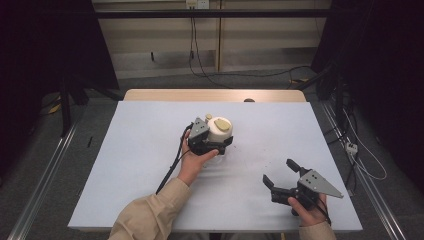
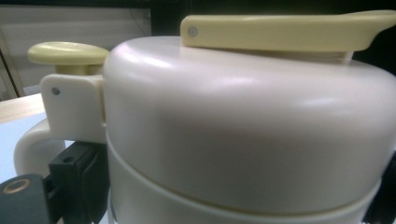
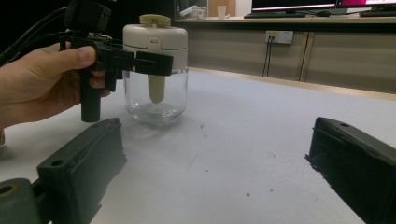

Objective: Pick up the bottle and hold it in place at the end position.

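Near the middle of the pale blue tabletop [image 1: 125, 150], the left gripper [image 1: 214, 145] has its black fingers [image 3: 154, 63] clamped around a clear glass jar with a cream plastic lid and a yellowish lever on top [image 1: 219, 130], gripping it just below the lid, and the jar stands upright on the surface. Over to the right, well apart from the jar, the right gripper [image 1: 280, 172] is held at the tabletop's near edge with its fingers [image 3: 79, 161] spread wide, nothing between them.
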